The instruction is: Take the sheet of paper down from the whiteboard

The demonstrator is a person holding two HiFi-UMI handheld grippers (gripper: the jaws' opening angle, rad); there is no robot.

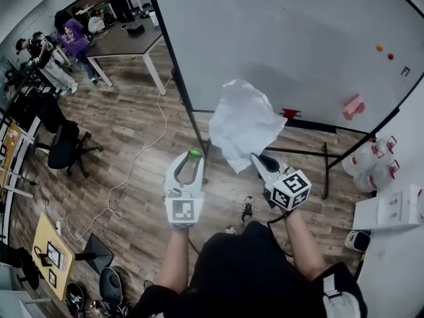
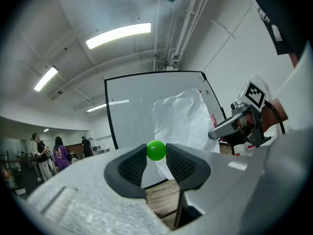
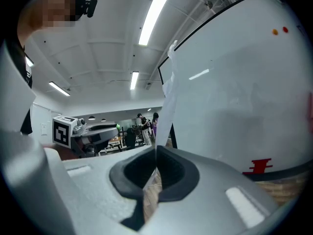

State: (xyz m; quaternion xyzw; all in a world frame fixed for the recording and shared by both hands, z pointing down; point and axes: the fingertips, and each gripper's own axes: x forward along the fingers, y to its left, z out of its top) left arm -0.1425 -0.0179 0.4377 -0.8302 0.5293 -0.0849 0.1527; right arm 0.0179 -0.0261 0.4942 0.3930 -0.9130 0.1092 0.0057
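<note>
Two grippers are loaded. Right gripper [image 3: 155,154]: jaws pressed together on the lower edge of the sheet of paper [image 1: 244,121]. The sheet rises crumpled from the jaw tips, ahead of this gripper and in front of the whiteboard [image 1: 298,38]. Left gripper [image 1: 191,159]: jaws pinch a green ball [image 2: 156,150] at their tips. The sheet stands ahead and to the right of the left gripper, apart from it.

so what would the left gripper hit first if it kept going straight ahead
The left gripper, with a green ball in its jaws, points about at the left edge of the sheet of paper. It would probably clip that first; if it passes beside, the whiteboard behind. Depth is unclear.
</note>
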